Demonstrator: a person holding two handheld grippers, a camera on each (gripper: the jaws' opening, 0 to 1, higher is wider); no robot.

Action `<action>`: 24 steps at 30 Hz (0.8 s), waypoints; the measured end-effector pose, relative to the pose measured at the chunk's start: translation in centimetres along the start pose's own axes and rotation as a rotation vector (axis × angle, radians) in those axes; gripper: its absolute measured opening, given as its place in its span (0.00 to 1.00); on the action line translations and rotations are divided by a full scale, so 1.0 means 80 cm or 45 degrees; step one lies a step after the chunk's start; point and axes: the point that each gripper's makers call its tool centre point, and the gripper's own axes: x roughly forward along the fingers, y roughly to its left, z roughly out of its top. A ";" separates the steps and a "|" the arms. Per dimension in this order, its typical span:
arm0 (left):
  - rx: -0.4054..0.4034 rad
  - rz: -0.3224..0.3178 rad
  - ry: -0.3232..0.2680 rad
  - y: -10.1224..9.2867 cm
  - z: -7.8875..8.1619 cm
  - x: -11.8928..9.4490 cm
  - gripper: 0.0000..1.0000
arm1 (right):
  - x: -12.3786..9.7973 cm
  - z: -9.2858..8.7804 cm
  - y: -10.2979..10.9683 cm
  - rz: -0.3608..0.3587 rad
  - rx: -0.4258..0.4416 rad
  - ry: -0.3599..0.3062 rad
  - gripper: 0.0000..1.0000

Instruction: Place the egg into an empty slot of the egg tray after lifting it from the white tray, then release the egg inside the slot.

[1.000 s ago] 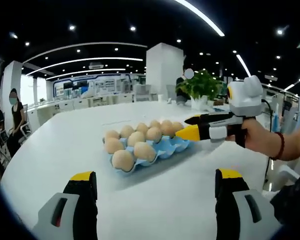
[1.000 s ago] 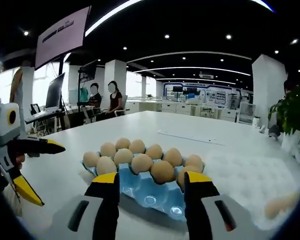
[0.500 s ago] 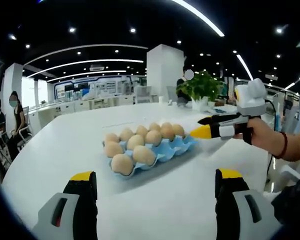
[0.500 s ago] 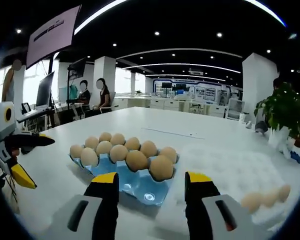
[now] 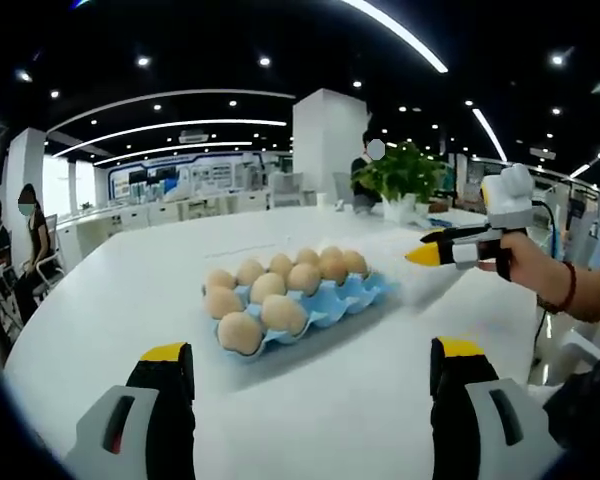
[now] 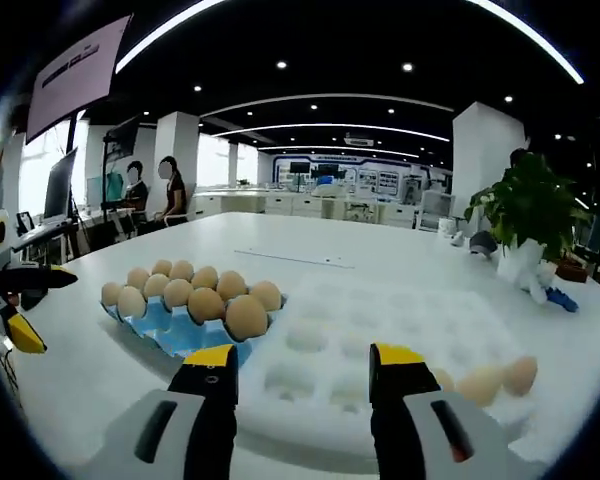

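Note:
The blue egg tray lies mid-table, holding several brown eggs, with bare slots on its near right side. My left gripper is open and empty, well short of it. My right gripper, held by a hand, hovers to the right of the tray. In the right gripper view the blue egg tray sits left of the white tray. Three loose eggs lie at the white tray's right edge. My right gripper stands open over the white tray's near side, holding nothing. My left gripper shows open at far left.
Everything rests on a large white table. A potted plant stands at its far right side, with a white pillar behind. People sit at desks beyond the table's left edge.
My right gripper has drawn away from the egg tray to the right and now faces the white tray. My left gripper and the egg tray have stayed put.

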 end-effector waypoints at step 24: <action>0.034 -0.014 -0.002 -0.013 0.005 0.001 1.00 | -0.018 -0.031 -0.087 -0.197 0.101 0.041 0.52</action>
